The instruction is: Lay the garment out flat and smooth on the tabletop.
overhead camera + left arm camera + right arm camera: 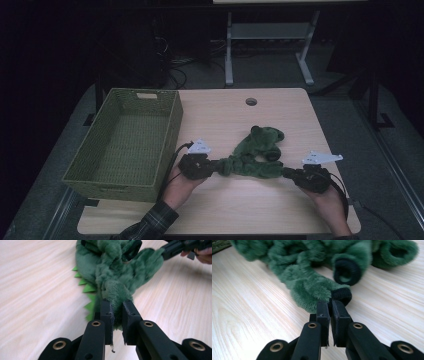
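A green plush dinosaur costume [257, 150] lies crumpled on the light wooden table [225, 210], right of centre. My left gripper [216, 167] holds its left end. In the left gripper view the jaws [117, 306] pinch a furry green limb [113, 290] beside a row of felt spikes [86, 287]. My right gripper [290, 173] holds the costume's right end. The right gripper view has those jaws [330, 305] closed on a black cuff [342, 293] at the tip of a green sleeve [307, 287]. The right gripper [166, 251] also appears far off in the left gripper view.
A green woven basket [112, 190] stands empty on the table's left side, close to my left hand. A round cable hole [251, 101] sits near the far edge. Behind the table are a metal desk frame [229, 55] and cables on the floor.
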`<action>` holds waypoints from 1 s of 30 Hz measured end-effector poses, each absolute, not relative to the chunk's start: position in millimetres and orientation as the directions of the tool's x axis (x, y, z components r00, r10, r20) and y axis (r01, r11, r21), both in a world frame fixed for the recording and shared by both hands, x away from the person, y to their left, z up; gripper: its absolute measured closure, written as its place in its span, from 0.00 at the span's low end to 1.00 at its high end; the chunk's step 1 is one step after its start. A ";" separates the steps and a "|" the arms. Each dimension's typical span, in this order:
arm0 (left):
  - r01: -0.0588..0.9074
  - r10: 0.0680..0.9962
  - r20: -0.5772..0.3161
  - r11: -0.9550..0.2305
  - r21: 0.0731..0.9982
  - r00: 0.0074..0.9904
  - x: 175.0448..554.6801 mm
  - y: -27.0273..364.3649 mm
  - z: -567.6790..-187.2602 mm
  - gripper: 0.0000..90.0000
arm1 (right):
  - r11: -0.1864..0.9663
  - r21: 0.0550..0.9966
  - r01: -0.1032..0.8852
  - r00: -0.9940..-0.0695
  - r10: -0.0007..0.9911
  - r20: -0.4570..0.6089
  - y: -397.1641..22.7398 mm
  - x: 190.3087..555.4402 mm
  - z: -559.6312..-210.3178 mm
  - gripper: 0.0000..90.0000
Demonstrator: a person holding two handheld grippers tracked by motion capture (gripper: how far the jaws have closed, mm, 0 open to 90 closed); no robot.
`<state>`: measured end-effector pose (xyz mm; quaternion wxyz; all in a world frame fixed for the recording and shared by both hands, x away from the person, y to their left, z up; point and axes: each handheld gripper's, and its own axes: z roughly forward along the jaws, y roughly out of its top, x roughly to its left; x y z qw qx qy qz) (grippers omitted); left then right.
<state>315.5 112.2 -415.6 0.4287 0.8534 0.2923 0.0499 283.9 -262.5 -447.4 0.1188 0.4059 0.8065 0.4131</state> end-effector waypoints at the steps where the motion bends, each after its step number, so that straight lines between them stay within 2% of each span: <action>1: 0.460 0.542 -0.168 -0.465 0.756 0.824 313.6 115.0 -416.5 0.90 | 0.326 0.762 0.559 -0.640 0.754 0.147 -265.0 282.8 -447.4 0.95; 11: 0.535 0.548 -0.214 -0.532 0.656 0.808 301.6 123.3 -440.9 0.91 | 0.321 0.732 0.600 -0.612 0.774 0.162 -283.3 269.3 -453.0 0.95; 15: 0.547 0.548 -0.198 -0.600 0.584 0.813 302.2 117.4 -454.1 0.91 | 0.350 0.695 0.628 -0.613 0.773 0.165 -282.7 265.0 -460.9 0.95; 18: 0.551 0.550 -0.198 -0.607 0.572 0.811 302.6 116.2 -456.2 0.90 | 0.360 0.685 0.633 -0.619 0.766 0.170 -281.4 265.0 -464.8 0.95; 20: 0.546 0.556 -0.183 -0.606 0.578 0.811 301.8 116.5 -454.3 0.85 | 0.358 0.684 0.636 -0.618 0.767 0.173 -280.0 264.8 -465.0 0.92; 21: 0.551 0.558 -0.196 -0.590 0.589 0.806 301.3 116.9 -452.4 0.79 | 0.356 0.693 0.626 -0.624 0.763 0.171 -280.1 265.3 -464.5 0.89; 23: 0.541 0.556 -0.194 -0.571 0.617 0.808 300.7 118.5 -444.4 0.70 | 0.342 0.708 0.618 -0.617 0.769 0.167 -281.0 265.3 -461.4 0.78; 26: 0.518 0.553 -0.189 -0.530 0.671 0.811 300.5 120.7 -427.1 0.63 | 0.306 0.742 0.596 -0.609 0.775 0.169 -283.2 264.7 -450.7 0.69; 30: 0.489 0.542 -0.182 -0.501 0.714 0.820 305.0 118.6 -410.7 0.59 | 0.289 0.773 0.565 -0.610 0.778 0.154 -281.3 270.3 -438.9 0.68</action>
